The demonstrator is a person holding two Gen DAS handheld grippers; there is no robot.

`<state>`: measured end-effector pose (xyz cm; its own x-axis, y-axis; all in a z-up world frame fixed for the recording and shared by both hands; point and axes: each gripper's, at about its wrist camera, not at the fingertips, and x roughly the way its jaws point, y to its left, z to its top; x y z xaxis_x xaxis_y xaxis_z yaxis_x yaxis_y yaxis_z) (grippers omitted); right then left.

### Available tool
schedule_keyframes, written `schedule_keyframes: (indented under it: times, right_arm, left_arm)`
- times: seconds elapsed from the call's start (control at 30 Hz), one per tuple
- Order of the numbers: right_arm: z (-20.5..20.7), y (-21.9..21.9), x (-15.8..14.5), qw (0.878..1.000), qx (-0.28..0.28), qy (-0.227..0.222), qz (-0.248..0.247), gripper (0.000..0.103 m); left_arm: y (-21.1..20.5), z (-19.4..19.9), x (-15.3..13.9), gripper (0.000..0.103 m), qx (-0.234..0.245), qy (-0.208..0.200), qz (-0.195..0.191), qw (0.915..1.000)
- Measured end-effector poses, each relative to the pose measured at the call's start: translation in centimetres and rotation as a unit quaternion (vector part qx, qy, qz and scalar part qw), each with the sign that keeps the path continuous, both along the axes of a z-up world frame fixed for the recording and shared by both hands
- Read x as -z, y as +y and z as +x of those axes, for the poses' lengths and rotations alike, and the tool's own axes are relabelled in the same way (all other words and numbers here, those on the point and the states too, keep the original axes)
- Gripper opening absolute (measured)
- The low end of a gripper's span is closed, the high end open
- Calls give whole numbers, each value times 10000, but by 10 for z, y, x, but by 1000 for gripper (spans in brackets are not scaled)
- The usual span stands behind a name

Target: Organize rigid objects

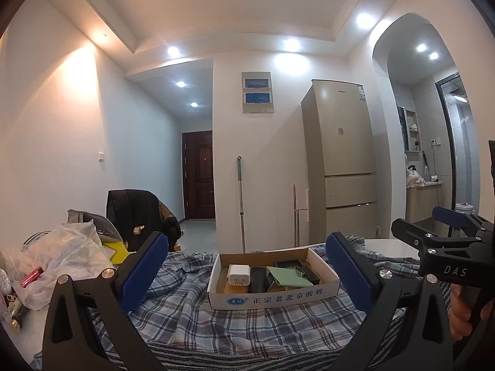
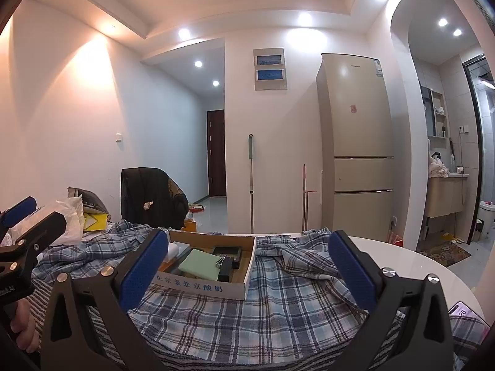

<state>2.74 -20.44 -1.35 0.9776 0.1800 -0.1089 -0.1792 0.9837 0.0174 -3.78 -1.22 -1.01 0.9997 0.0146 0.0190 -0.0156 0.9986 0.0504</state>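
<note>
A shallow cardboard box (image 1: 272, 299) with blue Chinese print sits on a blue plaid cloth (image 1: 247, 324). Inside are a white charger (image 1: 238, 274), a black block (image 1: 257, 278), a green pad (image 1: 289, 276) with a binder clip, and a black tray (image 1: 289, 263). My left gripper (image 1: 247, 273) is open and empty, just short of the box. My right gripper (image 2: 247, 270) is open and empty, the box (image 2: 213, 287) slightly left of centre between its fingers, the green pad (image 2: 198, 262) visible inside. Each gripper shows at the edge of the other's view.
Plastic bags (image 1: 62, 256) and small clutter, with a pink lighter (image 1: 31, 276), lie at the left. A phone (image 2: 464, 310) lies on the white round table (image 2: 417, 259) at the right. A chair with a dark jacket (image 2: 148, 194), a fridge (image 2: 355, 142) and a mop (image 2: 251, 182) stand behind.
</note>
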Motion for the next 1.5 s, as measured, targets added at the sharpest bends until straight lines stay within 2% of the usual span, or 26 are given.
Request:
schedule_keyframes:
  times: [1.3, 1.5]
  right_arm:
    - [-2, 4, 1, 10000, 28, -38, -55, 103]
    - [-1, 10, 1, 9998, 37, -37, -179, 103]
  left_arm:
    - [-2, -2, 0, 103, -6, -76, -38, 10000]
    - [-2, -2, 0, 103, -6, -79, -30, 10000]
